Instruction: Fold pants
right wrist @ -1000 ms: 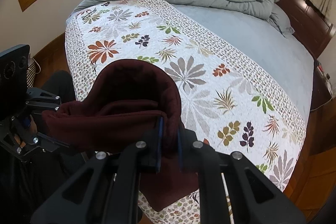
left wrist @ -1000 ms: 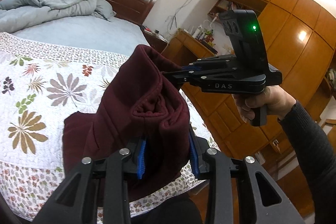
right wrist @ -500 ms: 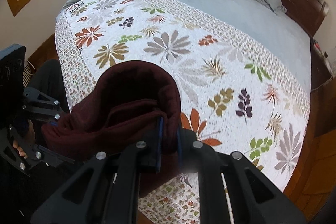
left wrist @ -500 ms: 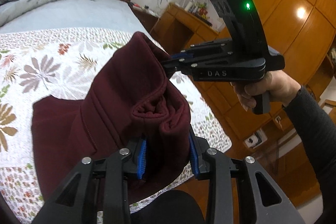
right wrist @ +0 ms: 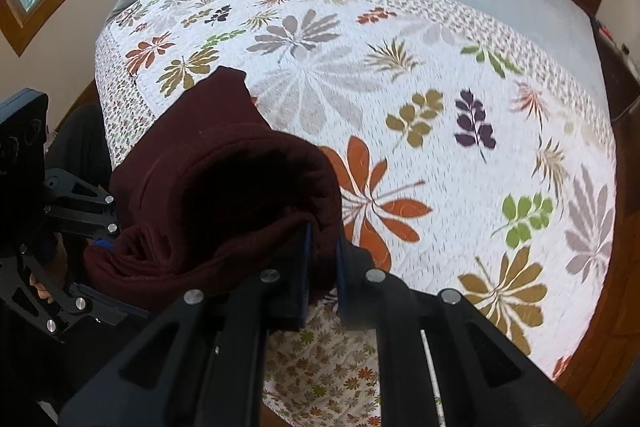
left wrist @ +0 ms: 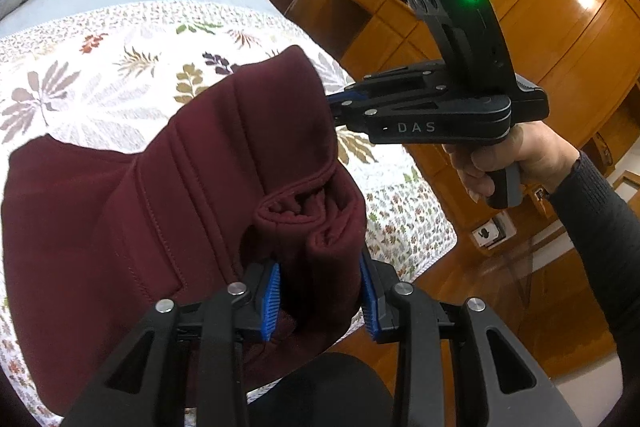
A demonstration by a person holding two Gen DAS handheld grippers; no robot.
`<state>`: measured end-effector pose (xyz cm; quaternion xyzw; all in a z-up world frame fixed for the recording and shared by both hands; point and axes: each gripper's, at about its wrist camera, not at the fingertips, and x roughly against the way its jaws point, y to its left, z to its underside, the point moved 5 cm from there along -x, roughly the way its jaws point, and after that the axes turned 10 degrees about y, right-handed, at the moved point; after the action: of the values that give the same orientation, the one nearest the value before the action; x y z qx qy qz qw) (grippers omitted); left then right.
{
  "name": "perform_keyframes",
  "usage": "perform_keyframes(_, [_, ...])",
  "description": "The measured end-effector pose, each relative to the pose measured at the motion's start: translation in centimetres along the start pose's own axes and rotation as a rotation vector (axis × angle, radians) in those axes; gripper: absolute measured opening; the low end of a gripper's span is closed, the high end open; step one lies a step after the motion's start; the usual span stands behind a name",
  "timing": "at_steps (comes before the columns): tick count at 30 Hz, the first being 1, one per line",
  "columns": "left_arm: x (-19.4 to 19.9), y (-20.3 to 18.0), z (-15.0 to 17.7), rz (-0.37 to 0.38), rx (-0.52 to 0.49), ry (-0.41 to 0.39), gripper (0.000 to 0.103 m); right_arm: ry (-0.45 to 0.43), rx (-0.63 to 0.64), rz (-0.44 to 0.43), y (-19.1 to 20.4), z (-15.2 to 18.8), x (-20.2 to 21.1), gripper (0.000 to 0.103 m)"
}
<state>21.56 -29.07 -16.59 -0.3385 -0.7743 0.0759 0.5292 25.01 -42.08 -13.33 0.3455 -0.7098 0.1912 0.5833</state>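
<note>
Both the left gripper (left wrist: 320, 287) and right gripper (right wrist: 322, 255) clench the pants (left wrist: 160, 195) above the quilt (right wrist: 440, 87) — lower them level, edges aligned

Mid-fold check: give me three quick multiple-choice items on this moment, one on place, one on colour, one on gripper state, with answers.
1. Where is the free end of the pants?
A. on the quilt
B. on the floor
C. on the grey duvet

2. What colour are the pants?
A. navy
B. maroon
C. grey

3. What grips the pants?
A. left gripper only
B. right gripper only
C. both

Answers:
1 A, the fabric spreads over the leaf-print quilt.
2 B, dark red throughout.
3 C, cloth sits pinched between each gripper's blue pads.
</note>
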Motion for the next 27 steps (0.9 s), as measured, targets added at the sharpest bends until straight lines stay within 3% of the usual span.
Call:
perform_keyframes(3, [-0.7,0.2,0.1,0.006,0.007,0.016,0.034,-0.01,-0.046,-0.015,-0.9,0.9,-0.5,0.015])
perform_keyframes(5, [-1.3,0.2,0.3,0.019,0.012,0.039,0.04,-0.023,-0.104,-0.024,-1.7,1.8,-0.6,0.032])
perform_keyframes(7, [-2.0,0.3,0.6,0.061,0.031,0.084,0.05,-0.037,-0.242,-0.042,-3.3,3.4,-1.0,0.038])
perform_keyframes(9, [-1.4,0.3,1.1,0.15,0.048,0.08,0.062,-0.069,-0.378,-0.085,-4.6,5.4,-1.1,0.048])
perform_keyframes(11, [0.4,0.2,1.4,0.219,0.031,0.036,0.07,-0.127,-0.545,-0.16,-5.5,8.1,-1.0,0.065])
perform_keyframes(13, [2.9,0.6,1.9,0.26,0.023,-0.028,0.078,-0.193,-0.692,-0.263,-5.7,10.8,-1.0,0.069])
perform_keyframes(14, [3.8,1.1,2.0,0.269,0.027,-0.047,0.079,-0.255,-0.771,-0.356,-5.5,12.3,-0.9,0.075])
perform_keyframes(17, [6.3,4.0,2.5,0.246,0.051,-0.092,0.08,-0.42,-0.909,-0.599,-4.1,15.3,-0.9,0.085])
perform_keyframes(18, [6.8,5.1,2.6,0.224,0.059,-0.1,0.08,-0.452,-0.923,-0.643,-3.6,15.7,-1.2,0.086])
perform_keyframes(21, [7.8,9.3,2.6,0.163,0.125,-0.103,0.08,-0.491,-0.897,-0.675,-1.6,15.4,-2.1,0.091])
perform_keyframes(27, [9.0,13.9,2.9,0.087,0.197,-0.132,0.08,-0.4,-0.857,-0.706,-0.4,11.0,-4.7,0.093])
